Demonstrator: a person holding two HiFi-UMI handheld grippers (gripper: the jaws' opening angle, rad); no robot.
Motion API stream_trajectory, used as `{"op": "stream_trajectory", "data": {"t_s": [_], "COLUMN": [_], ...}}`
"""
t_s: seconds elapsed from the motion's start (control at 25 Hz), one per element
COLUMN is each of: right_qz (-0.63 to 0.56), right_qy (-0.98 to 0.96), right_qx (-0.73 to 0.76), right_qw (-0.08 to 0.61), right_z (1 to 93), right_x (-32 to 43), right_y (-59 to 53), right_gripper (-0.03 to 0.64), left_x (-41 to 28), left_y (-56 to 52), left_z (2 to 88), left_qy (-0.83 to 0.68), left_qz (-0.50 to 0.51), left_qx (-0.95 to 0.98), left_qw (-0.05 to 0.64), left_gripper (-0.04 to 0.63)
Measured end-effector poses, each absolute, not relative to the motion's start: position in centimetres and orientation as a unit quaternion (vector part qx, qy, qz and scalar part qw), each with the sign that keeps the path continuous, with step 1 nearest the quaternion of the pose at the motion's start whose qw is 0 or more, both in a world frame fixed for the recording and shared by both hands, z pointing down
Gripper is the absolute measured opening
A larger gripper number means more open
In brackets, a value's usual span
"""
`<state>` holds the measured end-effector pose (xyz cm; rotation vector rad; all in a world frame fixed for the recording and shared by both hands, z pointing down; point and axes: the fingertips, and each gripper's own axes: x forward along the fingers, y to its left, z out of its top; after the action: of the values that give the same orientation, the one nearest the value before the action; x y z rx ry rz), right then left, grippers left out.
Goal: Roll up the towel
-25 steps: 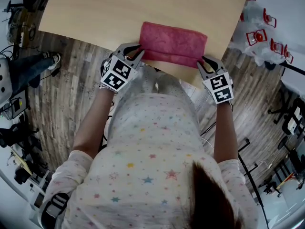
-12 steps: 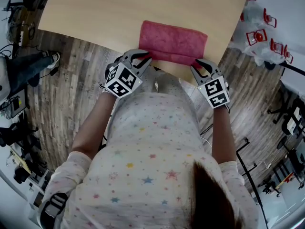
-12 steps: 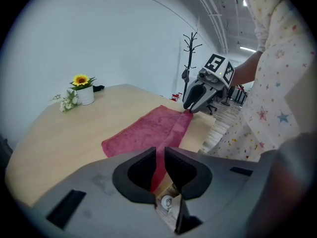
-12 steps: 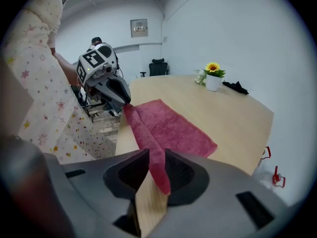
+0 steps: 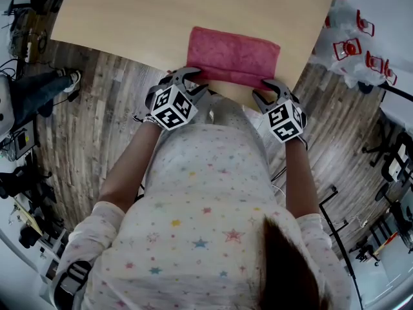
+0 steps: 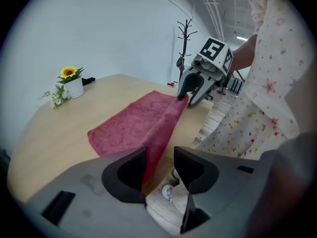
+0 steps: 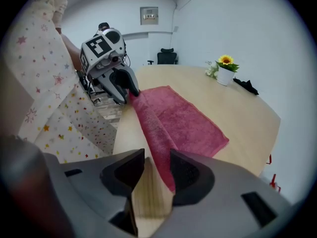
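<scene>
The left gripper has drawn back from the towel's 7 o'clock corner toward the person. Its jaws have just been opening and stand apart, with the hem loose between them. The towel lies folded at the table's near edge, unmoved. The right gripper, also drawn back at 5 o'clock, is parted, the hem brushing one jaw unpinched.

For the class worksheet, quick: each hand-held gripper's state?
Left hand-held gripper: open, just opened, towel edge between jaws.
Right hand-held gripper: open, towel edge between jaws.
</scene>
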<state>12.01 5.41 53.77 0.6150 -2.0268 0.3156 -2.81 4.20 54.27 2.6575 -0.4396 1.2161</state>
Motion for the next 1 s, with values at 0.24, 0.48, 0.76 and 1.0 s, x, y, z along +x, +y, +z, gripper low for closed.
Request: {"op": "stream_trajectory", "data": {"t_s": [0.24, 0.48, 0.76, 1.0], "right_qz": [0.115, 0.117, 0.136, 0.160], "right_qy": [-0.826, -0.827, -0.833, -0.837], "right_qx": [0.255, 0.259, 0.216, 0.203], "right_qw": [0.488, 0.486, 0.490, 0.482], "right_z": [54.1, 53.7, 53.4, 53.0], "right_x": [12.2, 12.7, 12.3, 12.1], "right_y": [4.5, 4.0, 6.7, 7.8], "right_gripper": [0.152, 0.060, 0.034, 0.034], "left_x": [-2.9, -3.6, -4.3, -4.6], "left_y": [3.1, 2.3, 5.2, 6.8], "left_z": [54.7, 54.5, 54.4, 54.0], "left_qy": [-0.161, -0.163, -0.121, -0.092], "left_qz": [0.420, 0.426, 0.435, 0.435], "left_qx": [0.889, 0.886, 0.887, 0.886], "left_qw": [0.084, 0.080, 0.095, 0.131], "left_gripper": [0.156, 0.051, 0.035, 0.034]}}
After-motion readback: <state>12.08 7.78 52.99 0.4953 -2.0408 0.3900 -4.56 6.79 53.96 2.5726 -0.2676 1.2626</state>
